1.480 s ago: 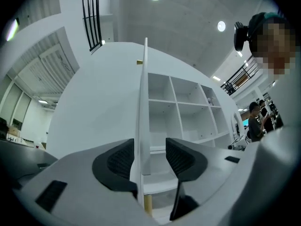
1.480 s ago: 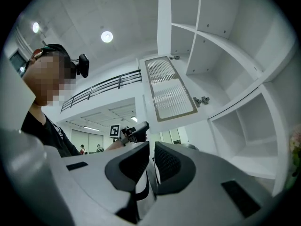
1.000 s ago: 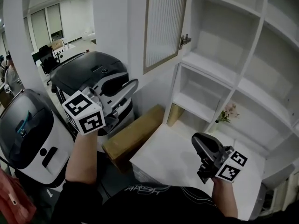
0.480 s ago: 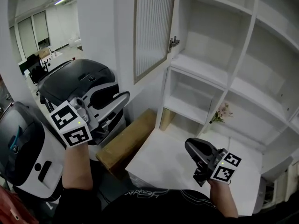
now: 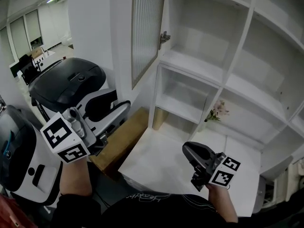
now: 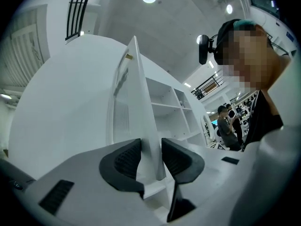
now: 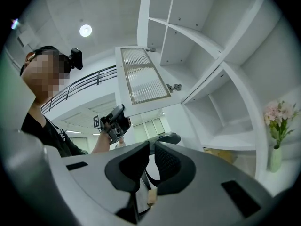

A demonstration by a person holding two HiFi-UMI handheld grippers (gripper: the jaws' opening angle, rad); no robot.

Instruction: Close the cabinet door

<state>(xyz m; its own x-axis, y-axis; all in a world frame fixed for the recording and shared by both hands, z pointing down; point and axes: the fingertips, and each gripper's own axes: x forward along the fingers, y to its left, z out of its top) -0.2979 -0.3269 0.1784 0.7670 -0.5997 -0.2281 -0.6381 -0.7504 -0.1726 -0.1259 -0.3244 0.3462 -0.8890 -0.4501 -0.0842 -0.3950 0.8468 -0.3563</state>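
The cabinet door [image 5: 145, 27], a white frame round ribbed glass, stands open at the top of the head view, with a small metal latch [image 5: 165, 36] on its free edge. My left gripper [image 5: 122, 110] is low at the left, well below the door and apart from it. In the left gripper view the door [image 6: 140, 107] shows edge-on, far beyond the jaws. The left gripper [image 6: 151, 160] is opening, and nothing is between its pads. My right gripper [image 5: 189, 152] hovers over the white counter [image 5: 152, 163]. The right gripper [image 7: 151, 160] has its pads nearly together and holds nothing.
White open shelves [image 5: 204, 65] fill the right side. A small vase of pink flowers [image 5: 214, 112] stands in a lower compartment. A long cardboard box [image 5: 118, 139] lies on the floor beside the counter. Two black-and-white machines [image 5: 71, 84] [image 5: 19, 160] stand at the left.
My left gripper has dropped lower and to the left in the head view, further from the door. The right gripper has sunk a little. The door still stands open.
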